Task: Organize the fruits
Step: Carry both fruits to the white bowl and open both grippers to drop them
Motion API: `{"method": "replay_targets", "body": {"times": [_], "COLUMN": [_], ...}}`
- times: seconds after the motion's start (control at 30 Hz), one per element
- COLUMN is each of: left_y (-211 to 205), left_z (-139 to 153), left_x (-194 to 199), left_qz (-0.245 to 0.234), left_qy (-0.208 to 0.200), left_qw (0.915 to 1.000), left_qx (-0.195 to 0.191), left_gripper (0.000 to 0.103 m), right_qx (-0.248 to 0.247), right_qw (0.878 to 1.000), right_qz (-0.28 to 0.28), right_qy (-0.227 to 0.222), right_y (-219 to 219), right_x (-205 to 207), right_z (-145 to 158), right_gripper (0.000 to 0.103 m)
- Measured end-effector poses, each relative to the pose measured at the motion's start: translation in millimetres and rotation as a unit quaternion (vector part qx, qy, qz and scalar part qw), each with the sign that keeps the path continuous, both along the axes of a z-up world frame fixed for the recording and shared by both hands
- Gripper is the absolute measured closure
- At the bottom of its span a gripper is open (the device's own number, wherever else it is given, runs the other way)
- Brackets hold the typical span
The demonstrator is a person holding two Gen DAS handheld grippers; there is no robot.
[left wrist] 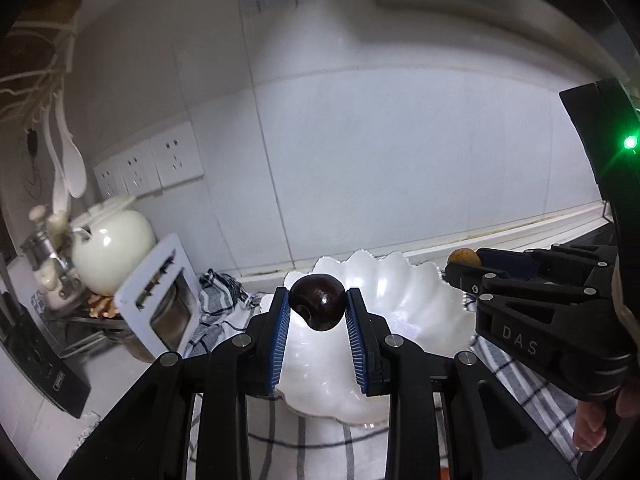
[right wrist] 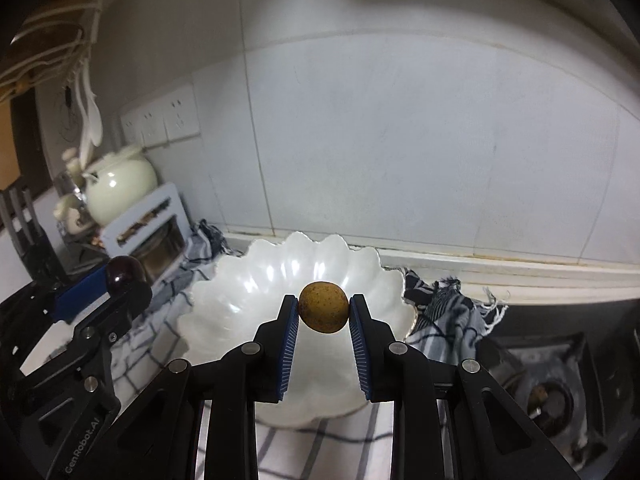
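My left gripper is shut on a dark red plum and holds it above a white scalloped shell-shaped bowl. My right gripper is shut on a small yellow-brown round fruit and holds it above the same bowl. The right gripper with its fruit shows at the right of the left wrist view. The left gripper with the plum shows at the left of the right wrist view. The bowl looks empty where it shows.
The bowl rests on a checked cloth by the tiled wall. At the left stand a cream teapot, a white rack and wall sockets. A gas stove burner lies at the right.
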State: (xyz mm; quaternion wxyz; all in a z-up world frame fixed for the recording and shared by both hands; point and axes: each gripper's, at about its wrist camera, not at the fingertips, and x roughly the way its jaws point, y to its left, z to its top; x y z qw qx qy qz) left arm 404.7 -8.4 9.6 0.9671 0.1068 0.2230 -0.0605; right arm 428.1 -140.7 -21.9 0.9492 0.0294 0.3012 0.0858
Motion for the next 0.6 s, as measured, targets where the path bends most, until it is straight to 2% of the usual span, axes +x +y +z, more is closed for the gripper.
{"method": "replay_targets", "body": {"times": [0.27, 0.6], "left_y": [-0.1, 0.7], "left_z": [-20.3, -47.0], "left_x": [62.9, 115.4], "left_qz": [0.018, 0.033], "left_qy": [0.068, 0.13], "left_qw": [0.9974, 0.9904], "left_qx": [-0.017, -0.032], "left_gripper": [0.074, 0.074], "right_qx": [-0.004, -0.009], "right_qw": [0.998, 0.994], "right_qz": [0.02, 0.029], "right_qy": [0.065, 0.102], "right_y": [1.3, 3.7], "right_x": [60.6, 103.4], "right_z": [-27.8, -51.0], "right_gripper": [0.076, 0.076]}}
